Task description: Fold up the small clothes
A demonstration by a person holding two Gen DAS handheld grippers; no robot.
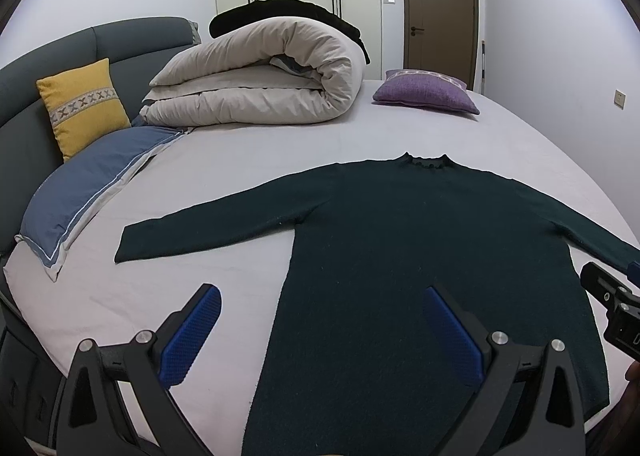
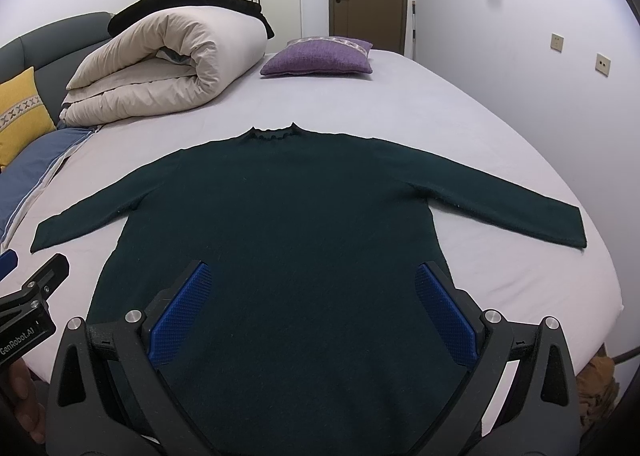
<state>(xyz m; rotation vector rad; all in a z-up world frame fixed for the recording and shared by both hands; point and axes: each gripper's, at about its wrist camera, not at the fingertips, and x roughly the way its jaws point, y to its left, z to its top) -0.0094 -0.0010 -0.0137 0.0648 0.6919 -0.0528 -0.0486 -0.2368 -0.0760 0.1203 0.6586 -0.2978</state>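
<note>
A dark green long-sleeved sweater (image 1: 420,240) lies flat on the bed, both sleeves spread out, collar pointing away; it also shows in the right wrist view (image 2: 288,216). My left gripper (image 1: 322,296) is open and empty, above the sweater's lower left edge. My right gripper (image 2: 314,276) is open and empty, above the sweater's lower body, its blue pads (image 2: 444,316) wide apart. The right gripper's body shows at the right edge of the left wrist view (image 1: 612,296); the left gripper's body shows at the left edge of the right wrist view (image 2: 32,296).
The bed has a light grey sheet (image 1: 280,160). A rolled beige duvet (image 1: 260,76), a purple cushion (image 1: 428,92), a yellow cushion (image 1: 84,104) and a blue pillow (image 1: 88,184) lie beyond and left of the sweater. The bed's edge (image 2: 600,296) is close on the right.
</note>
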